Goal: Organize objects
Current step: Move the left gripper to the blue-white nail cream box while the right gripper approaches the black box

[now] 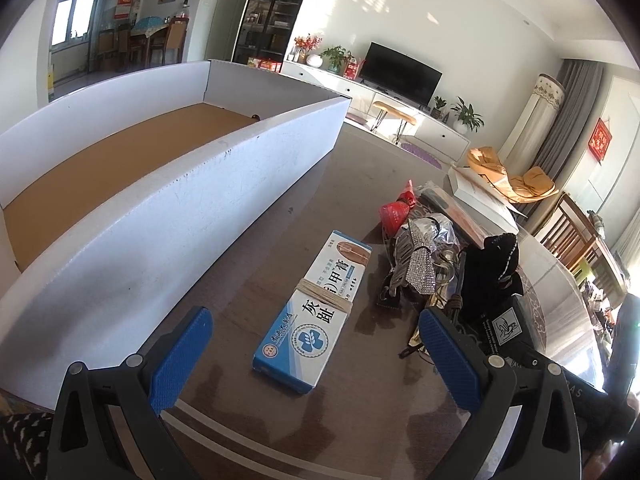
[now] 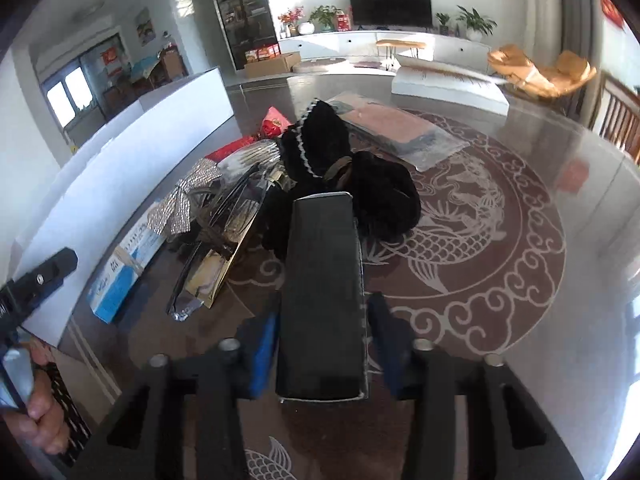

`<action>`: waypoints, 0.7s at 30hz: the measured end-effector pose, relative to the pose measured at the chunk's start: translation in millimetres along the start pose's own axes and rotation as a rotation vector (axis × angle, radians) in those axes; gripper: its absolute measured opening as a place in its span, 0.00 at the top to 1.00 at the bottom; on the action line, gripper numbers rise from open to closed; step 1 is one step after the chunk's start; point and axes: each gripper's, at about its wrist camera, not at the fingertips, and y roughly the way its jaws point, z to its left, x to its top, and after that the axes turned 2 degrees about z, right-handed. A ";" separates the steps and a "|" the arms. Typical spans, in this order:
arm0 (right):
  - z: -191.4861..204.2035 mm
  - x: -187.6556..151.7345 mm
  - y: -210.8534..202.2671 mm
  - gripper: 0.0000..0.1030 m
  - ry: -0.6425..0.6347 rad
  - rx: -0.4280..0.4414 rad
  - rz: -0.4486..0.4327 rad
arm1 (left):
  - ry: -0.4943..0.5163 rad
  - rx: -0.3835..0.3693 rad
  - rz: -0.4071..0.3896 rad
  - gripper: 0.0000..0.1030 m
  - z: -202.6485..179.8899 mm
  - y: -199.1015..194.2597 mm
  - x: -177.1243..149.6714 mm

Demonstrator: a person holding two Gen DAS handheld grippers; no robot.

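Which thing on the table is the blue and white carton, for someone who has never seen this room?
Find the big white tray. Beside its wall, lying flat on the dark table, is the blue and white carton. Unlike the jumbled pile beside it, it is long, with twine around its middle.

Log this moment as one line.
left tongs: open, empty, over blue-white box | right tongs: shut on black box | white tray: nothing visible inside | clutter pile: on table

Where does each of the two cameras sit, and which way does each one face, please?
Left wrist: on the left gripper, looking down at the blue-and-white box beside the white tray; its blue fingers show.
Right wrist: on the right gripper, over the black box; its fingers and a hand show.
Shared: the box, tray, black cloth.
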 end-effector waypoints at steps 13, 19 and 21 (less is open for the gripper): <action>-76.7 -15.6 -48.4 0.04 0.195 -0.114 -0.056 | 0.028 -0.033 0.033 0.00 -9.2 7.0 -2.4; -44.5 -6.9 3.7 0.03 -0.066 -0.286 0.079 | 0.097 -0.046 0.091 0.00 -23.1 14.4 -9.5; -37.2 -9.8 9.2 0.00 -0.125 -0.332 0.064 | 0.166 -0.022 0.093 0.00 -35.8 14.9 -14.5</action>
